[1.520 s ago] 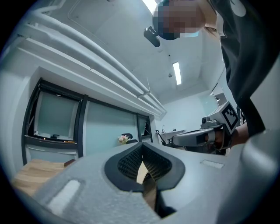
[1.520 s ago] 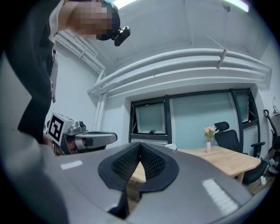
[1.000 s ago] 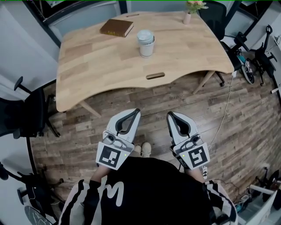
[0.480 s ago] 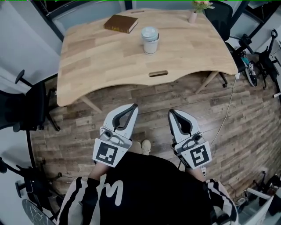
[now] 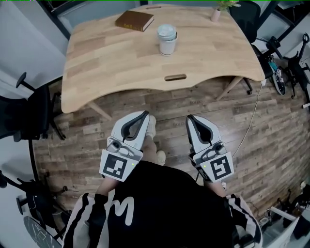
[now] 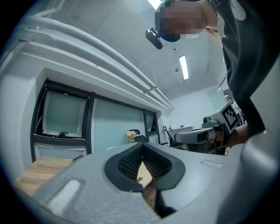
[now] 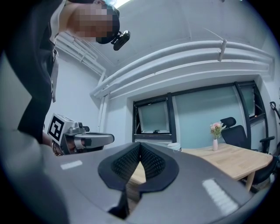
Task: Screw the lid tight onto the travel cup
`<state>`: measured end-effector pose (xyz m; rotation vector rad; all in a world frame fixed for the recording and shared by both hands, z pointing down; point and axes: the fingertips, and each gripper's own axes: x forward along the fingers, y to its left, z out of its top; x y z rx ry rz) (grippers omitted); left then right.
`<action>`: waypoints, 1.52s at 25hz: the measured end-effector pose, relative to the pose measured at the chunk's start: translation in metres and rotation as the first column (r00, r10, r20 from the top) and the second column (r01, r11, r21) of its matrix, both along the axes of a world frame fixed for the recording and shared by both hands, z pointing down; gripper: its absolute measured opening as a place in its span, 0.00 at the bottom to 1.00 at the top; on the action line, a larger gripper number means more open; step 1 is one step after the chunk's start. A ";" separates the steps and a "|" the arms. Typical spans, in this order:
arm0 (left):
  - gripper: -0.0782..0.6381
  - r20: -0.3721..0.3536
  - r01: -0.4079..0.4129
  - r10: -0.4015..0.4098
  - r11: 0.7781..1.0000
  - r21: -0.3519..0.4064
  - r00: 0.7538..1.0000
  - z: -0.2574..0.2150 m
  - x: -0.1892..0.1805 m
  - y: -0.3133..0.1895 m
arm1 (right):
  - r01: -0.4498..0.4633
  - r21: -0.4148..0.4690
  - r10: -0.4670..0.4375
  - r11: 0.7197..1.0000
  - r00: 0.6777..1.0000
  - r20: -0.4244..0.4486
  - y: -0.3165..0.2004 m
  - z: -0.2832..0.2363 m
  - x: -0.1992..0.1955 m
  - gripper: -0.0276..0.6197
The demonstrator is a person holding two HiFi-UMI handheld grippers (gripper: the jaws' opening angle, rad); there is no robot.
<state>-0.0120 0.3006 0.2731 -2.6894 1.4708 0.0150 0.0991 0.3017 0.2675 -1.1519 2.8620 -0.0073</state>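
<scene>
The white travel cup [image 5: 167, 43] stands upright near the far middle of the wooden table [image 5: 111, 63], with its pale lid [image 5: 166, 31] on top. Both grippers hang over the wooden floor in front of the table, well short of the cup. My left gripper [image 5: 146, 114] is shut with nothing in it, its ribbed pads meeting [image 6: 142, 145]. My right gripper [image 5: 189, 117] is also shut and empty [image 7: 140, 145]. In the right gripper view only the cup's top [image 7: 174, 146] peeks over the jaws. Each gripper view shows the other gripper alongside.
A brown book [image 5: 134, 20] lies at the table's far left and a small flower vase [image 5: 216, 13] at its far right. Black office chairs [image 5: 26, 118] stand left of the table, more chairs and a cable [image 5: 252, 114] to the right. A shoe [image 5: 151, 127] shows beside the left gripper.
A shoe has stepped forward next to the left gripper, and the table has slid up and slightly right in the head view. Both grippers stay shut and keep their places.
</scene>
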 end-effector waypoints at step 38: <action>0.11 0.000 -0.097 0.097 0.995 0.024 0.995 -0.003 -0.039 -0.280 | -0.119 0.035 0.120 0.992 0.992 -0.035 -0.261 -0.011 -0.033 0.05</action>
